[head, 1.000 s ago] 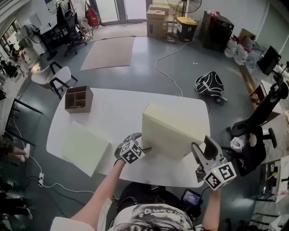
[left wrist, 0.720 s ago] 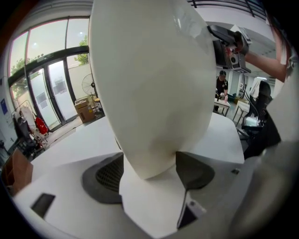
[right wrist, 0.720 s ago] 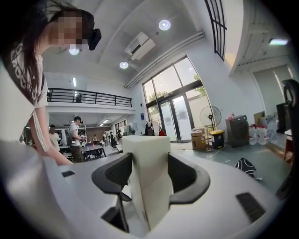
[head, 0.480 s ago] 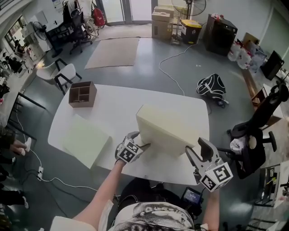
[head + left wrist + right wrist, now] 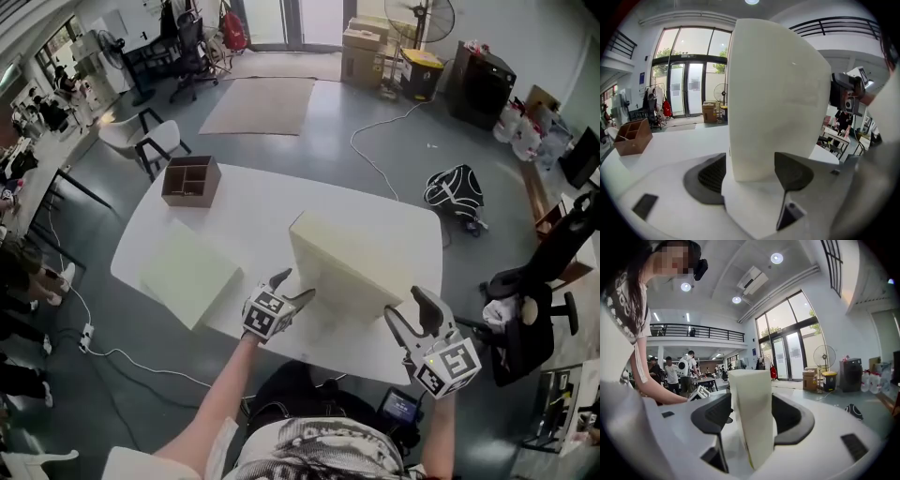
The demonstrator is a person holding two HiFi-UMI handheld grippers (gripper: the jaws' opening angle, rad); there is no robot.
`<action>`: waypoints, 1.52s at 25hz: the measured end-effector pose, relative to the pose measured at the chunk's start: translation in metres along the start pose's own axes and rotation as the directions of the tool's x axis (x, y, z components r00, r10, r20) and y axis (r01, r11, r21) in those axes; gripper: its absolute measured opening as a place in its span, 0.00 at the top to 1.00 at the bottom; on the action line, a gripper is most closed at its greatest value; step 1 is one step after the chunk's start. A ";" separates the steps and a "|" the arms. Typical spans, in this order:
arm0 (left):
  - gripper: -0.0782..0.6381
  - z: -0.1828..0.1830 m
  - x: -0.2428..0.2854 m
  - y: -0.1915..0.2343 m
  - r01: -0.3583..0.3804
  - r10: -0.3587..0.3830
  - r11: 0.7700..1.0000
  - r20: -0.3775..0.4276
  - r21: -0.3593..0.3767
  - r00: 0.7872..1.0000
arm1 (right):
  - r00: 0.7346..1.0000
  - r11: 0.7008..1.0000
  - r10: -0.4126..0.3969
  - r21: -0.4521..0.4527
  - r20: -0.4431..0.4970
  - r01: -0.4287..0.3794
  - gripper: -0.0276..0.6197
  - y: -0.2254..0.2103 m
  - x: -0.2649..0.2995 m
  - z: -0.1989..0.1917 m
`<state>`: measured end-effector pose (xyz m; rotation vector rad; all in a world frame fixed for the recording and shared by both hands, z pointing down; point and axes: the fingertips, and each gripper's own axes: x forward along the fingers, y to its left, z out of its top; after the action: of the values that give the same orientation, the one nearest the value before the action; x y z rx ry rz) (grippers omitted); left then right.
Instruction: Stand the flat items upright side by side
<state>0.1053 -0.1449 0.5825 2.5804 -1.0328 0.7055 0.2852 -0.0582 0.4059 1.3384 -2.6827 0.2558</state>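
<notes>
left forearm [image 5: 223,394] comes up from bottom centre, angled forward and slightly right. left gripper [image 5: 293,287] sits low at the near left end of the upright slab [image 5: 352,262]. its jaws are closing and the slab's end fills the gap, with both pads on its faces. in the left gripper view the slab rises straight up from between the pads.

upright slab: cream, thick, standing on edge near the middle of the desk [image 5: 253,211], broad face toward the person, top edge running from far left to near right.

right gripper [image 5: 412,311] is at the slab's near right end, by the desk's front right edge, marker cube toward the camera. its jaws pinch the slab's narrow end, a pad against each face.

surroundings, left to right:
- white chair [image 5: 127,139] on the floor beyond the desk's left end
- flat slab [image 5: 190,275], same cream, lying flat at the desk's front left edge, apart from the upright one and left of the left gripper
- wooden divider box [image 5: 190,180] at the far left corner of the desk, clear of both slabs
- tan floor mat [image 5: 262,105] and white cable [image 5: 375,141] on the floor behind the desk
- black bag [image 5: 455,192] on the floor off the far right corner
- black office chair [image 5: 553,272] right of the desk, near the right gripper but not touching it
</notes>
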 end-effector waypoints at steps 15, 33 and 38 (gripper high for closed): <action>0.45 0.015 -0.045 -0.051 0.001 -0.002 1.000 0.075 0.015 0.997 | 0.904 0.956 0.258 -0.047 -0.342 -0.291 0.38 -0.012 0.036 -0.123; 0.47 -0.007 -0.080 -0.065 -0.071 0.072 0.997 0.039 -0.025 0.997 | 0.980 0.999 0.036 -0.021 -0.195 -0.040 0.51 0.014 0.058 -0.129; 0.47 -0.008 -0.091 -0.052 -0.081 0.082 0.996 0.052 -0.028 0.995 | 0.981 0.997 -0.069 0.005 -0.183 0.072 0.51 0.017 0.076 -0.128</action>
<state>0.0829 -0.0530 0.5371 2.5609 -1.1617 0.6415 0.2318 -0.0799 0.5441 1.3397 -2.4822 0.3673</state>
